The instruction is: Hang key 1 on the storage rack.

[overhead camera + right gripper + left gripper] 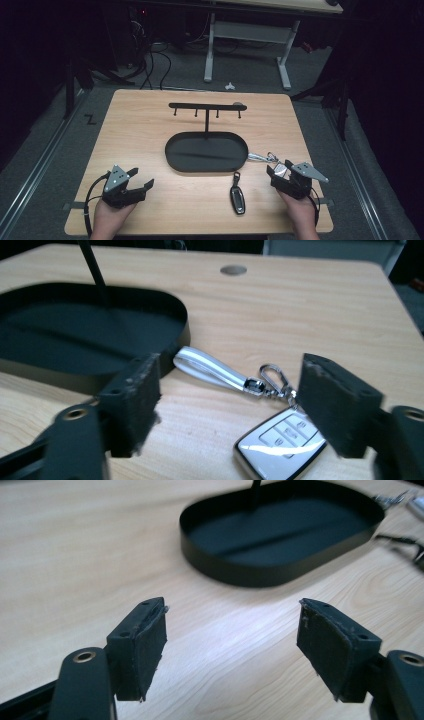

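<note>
Beside the black oval metal tray (75, 330), hovering the right tool (227, 405), jaws apart, over the white car key fob (280, 442) for grasping. Resting the left tool (232, 645), also apart, above bare wooden table (75, 555).

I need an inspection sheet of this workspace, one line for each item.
Surface: wooden table, bare wood around the things, a round cap near its far edge.
Job's things: white key fob with white strap and clasp, lying flat beside the black tray; the tray carries a post with a hook bar, hooks bare.
Clutter: black key fob lies at the near edge.
Grippers: left gripper open over bare wood; right gripper open, jaws either side of the white key fob, not pressing it.
Cables: a black cable trails from the left gripper; loose cables lie on the floor beyond.
Surroundings: dark room, white desk frame behind.
</note>
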Motion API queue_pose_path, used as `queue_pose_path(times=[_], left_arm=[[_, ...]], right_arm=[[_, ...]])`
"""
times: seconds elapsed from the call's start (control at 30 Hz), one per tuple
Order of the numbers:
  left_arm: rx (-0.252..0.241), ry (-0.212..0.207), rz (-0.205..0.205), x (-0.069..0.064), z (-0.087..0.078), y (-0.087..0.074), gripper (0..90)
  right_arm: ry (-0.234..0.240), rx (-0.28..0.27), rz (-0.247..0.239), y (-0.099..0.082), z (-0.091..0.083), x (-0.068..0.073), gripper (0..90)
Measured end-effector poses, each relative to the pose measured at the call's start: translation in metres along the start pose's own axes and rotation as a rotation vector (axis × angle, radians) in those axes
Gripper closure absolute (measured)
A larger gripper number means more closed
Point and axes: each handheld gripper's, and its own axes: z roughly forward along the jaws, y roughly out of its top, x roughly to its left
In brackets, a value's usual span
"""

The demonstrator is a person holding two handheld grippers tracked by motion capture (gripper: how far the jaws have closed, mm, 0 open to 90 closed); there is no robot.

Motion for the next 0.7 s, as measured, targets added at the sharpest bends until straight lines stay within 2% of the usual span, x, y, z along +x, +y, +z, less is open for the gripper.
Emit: queue_pose_path(times=[0.1, 0.17, 0.23, 0.37, 0.53, 0.7], left_arm=[[0.025, 0.008, 0.002, 0.005, 0.007, -0.005, 26.9], [0.020, 0.012, -0.021, 0.008, 0.009, -0.005, 25.9], [0.002, -0.005, -0.046, 0.008, 0.009, -0.004, 25.3], [-0.015, 0.000, -0.019, 0.002, 0.009, -0.003, 24.7], [-0.010, -0.011, -0.016, 0.000, 0.014, -0.001, 25.2], [-0.009, -0.004, -0.004, -0.002, 0.015, 0.000, 25.6]], right_arm=[[0.002, 0.009, -0.009, -0.002, 0.001, 0.001, 20.4], [0.003, 0.011, -0.015, -0.002, 0.002, 0.001, 18.6], [-0.006, 0.013, -0.003, -0.004, 0.001, -0.001, 16.3], [0.001, 0.006, -0.014, -0.004, -0.004, -0.001, 16.2], [0.009, 0.012, -0.020, -0.005, -0.006, -0.003, 14.1], [-0.001, 0.019, -0.032, -0.006, -0.005, -0.003, 13.9]])
